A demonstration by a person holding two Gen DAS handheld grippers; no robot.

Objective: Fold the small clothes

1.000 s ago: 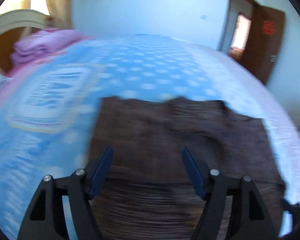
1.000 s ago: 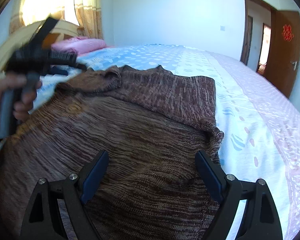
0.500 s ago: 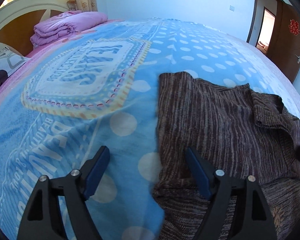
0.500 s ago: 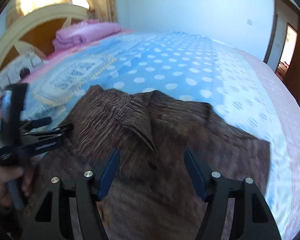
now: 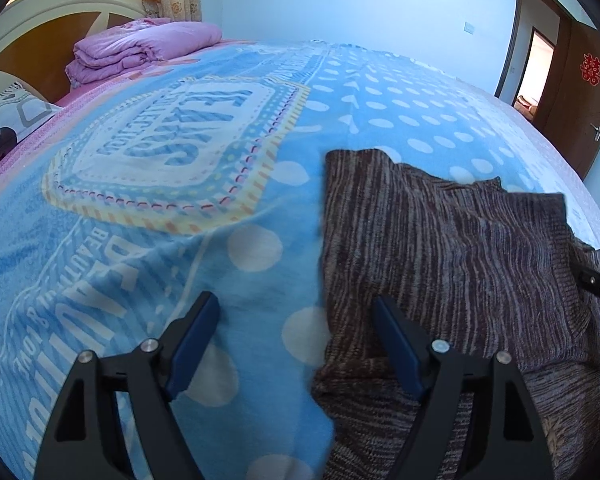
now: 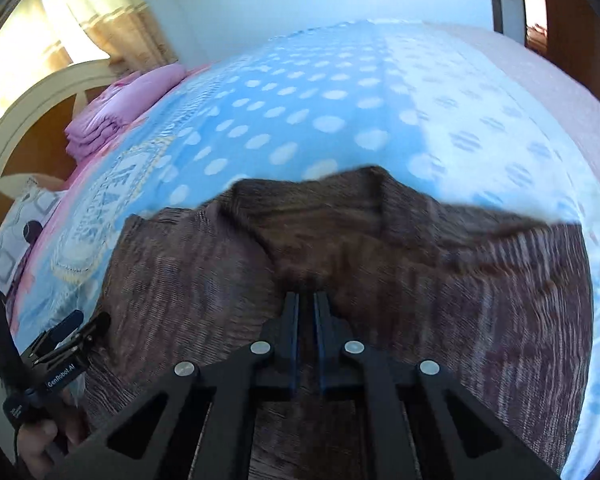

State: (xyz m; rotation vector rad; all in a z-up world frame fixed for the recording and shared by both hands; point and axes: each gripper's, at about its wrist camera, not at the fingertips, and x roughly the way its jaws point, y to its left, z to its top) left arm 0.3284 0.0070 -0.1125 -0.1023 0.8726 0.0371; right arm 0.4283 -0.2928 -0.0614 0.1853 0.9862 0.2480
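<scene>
While the brown sweater lies spread on the blue dotted blanket, the right gripper is clenched on a raised fold of its knit near the middle. The left gripper hangs released over the sweater's left edge, one finger above the blanket, the other above the knit. Folded pink bedding sits beyond the blanket by the headboard.
</scene>
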